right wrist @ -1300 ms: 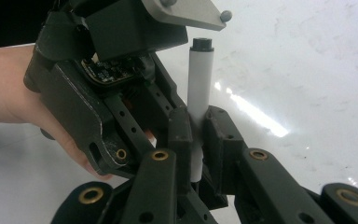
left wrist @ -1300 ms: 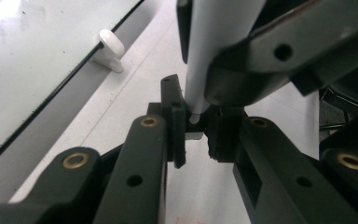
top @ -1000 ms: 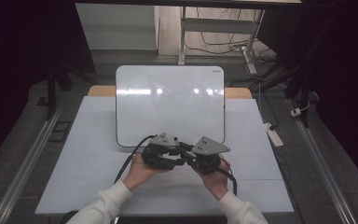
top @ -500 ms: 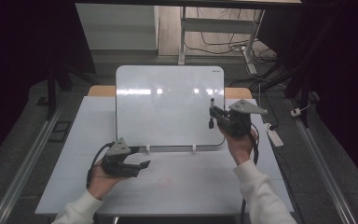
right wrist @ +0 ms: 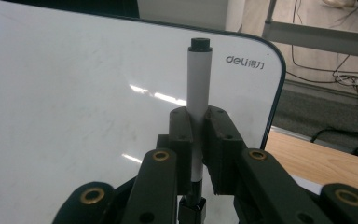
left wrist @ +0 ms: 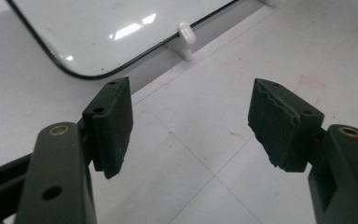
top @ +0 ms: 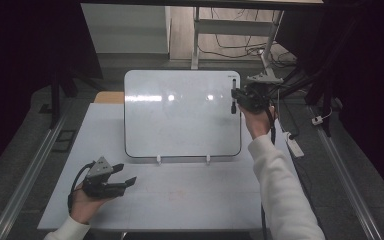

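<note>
A white whiteboard (top: 180,112) with a dark rim stands tilted on two white feet on the table (top: 190,195). My right gripper (top: 237,97) is shut on a white marker (right wrist: 198,84) with black ends, held upright in front of the board's upper right corner (right wrist: 261,56); in the high view the marker (top: 233,95) sits at the board's right edge. My left gripper (top: 125,182) stands open low over the table near its front left, nothing between its pads (left wrist: 116,126). The board's lower corner (left wrist: 74,72) and one foot (left wrist: 185,35) lie just beyond it.
A white power strip (top: 294,145) lies on the floor right of the table. Cables (top: 240,47) and a metal frame leg (top: 196,35) are behind the board. Metal rails (top: 30,170) run along both sides. A wooden tabletop edge (right wrist: 326,158) shows beyond the board.
The two hands have parted from the table's middle. My right gripper carried the marker up to the board's upper right corner; my left moved to the front left and now stands open.
</note>
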Motion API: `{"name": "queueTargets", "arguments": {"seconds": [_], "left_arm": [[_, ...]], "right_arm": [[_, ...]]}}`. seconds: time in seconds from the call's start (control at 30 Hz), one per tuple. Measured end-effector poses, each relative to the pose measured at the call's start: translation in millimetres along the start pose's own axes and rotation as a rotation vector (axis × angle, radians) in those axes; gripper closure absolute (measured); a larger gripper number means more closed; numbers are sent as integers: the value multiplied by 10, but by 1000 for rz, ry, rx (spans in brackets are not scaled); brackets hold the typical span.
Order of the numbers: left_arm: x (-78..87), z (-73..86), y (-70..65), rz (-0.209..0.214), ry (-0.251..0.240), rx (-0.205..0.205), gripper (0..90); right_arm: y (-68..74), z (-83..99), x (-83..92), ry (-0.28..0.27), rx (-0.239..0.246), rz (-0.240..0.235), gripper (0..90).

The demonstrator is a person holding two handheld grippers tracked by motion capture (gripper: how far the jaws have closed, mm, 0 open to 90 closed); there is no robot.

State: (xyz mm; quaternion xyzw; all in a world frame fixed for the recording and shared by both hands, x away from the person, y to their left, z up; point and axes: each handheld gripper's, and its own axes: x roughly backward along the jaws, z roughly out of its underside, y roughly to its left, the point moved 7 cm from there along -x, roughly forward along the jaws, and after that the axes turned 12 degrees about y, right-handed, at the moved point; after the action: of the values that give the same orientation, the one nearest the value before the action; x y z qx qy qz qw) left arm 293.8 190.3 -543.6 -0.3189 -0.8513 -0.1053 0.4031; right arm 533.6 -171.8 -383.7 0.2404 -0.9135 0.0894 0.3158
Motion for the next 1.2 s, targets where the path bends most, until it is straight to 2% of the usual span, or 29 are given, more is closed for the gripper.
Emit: {"name": "queueTargets", "arguments": {"seconds": [0.27, 0.43, 0.57, 0.83, 0.93, 1.07, 1.2], "left_arm": [[-16, 15, 17, -15, 5, -6, 319], [-34, 27, 30, -21, 13, -9, 322], [-37, 32, 35, -22, 16, -11, 325], [-35, 32, 21, -23, 16, -19, 337], [-38, 33, 26, -20, 16, -16, 337], [-35, 35, 36, -20, 14, -13, 339], [-30, 41, 47, -20, 13, -8, 337]], "right_arm": [[-178, -114, -377, 27, -49, 23, 806], [-245, -147, -496, 7, -76, 51, 803], [-222, -173, -493, -19, -50, 71, 796], [-158, -184, -511, -24, 18, 103, 772], [-152, -190, -489, -29, 30, 112, 681], [-135, -178, -391, -45, 46, 88, 606], [-107, -76, -242, -67, 75, 34, 532]]}}
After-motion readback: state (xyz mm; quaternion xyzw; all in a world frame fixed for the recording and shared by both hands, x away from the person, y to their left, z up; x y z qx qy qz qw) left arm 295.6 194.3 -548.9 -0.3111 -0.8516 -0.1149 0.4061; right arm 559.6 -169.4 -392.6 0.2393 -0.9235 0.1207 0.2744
